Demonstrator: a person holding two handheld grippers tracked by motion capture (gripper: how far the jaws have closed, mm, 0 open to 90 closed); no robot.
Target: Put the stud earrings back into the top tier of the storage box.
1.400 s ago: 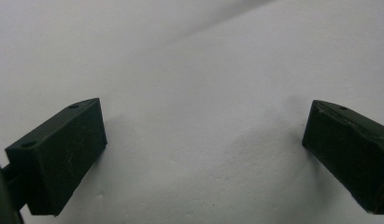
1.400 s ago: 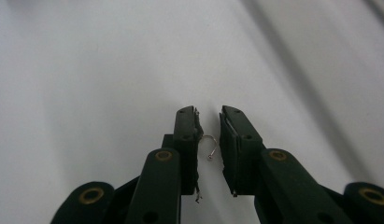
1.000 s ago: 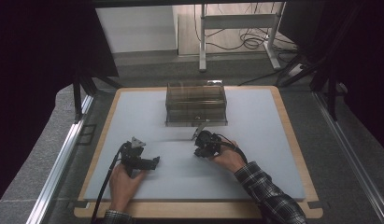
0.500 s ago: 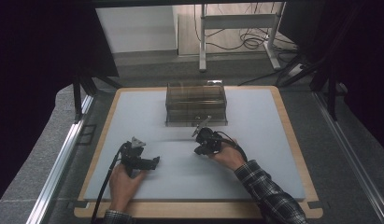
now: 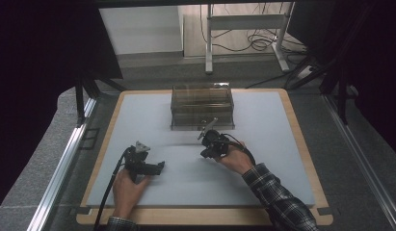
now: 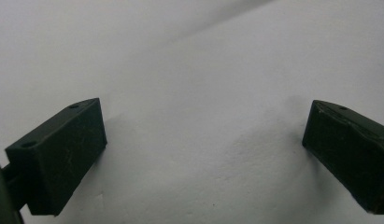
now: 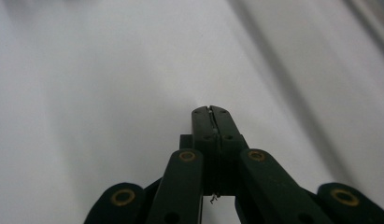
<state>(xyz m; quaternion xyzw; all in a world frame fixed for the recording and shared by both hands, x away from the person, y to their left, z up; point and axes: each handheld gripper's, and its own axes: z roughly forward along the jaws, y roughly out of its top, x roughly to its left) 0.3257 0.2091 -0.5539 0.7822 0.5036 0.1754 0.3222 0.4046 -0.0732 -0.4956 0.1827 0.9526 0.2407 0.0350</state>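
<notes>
- At a wood-framed table (image 5: 301, 144) covered by a pale grey mat (image 5: 263, 168), a person holds two black two-jaw grippers; the left gripper (image 5: 159, 167) lies low on the mat near the front, its jaws spread wide apart with only bare mat between them.
- The right gripper (image 5: 205, 153) hovers just in front of a clear smoky plastic lidded box (image 5: 202, 106) standing at the middle rear of the mat; its jaws are pressed together, and nothing can be made out between them.
- With its jaws together, the right gripper cannot take hold of the box; pushed forward this way, it would probably shove the light container toward the far edge.
- The transparent walls may mislead the aim, so a jaw tip could strike the front wall or slip off the smooth plastic.
- The left gripper sits well apart from the box, too far to steady it if it slides or tips.
- Trailing black cables (image 5: 113, 185) could drag across the mat and tug a hand off line.
</notes>
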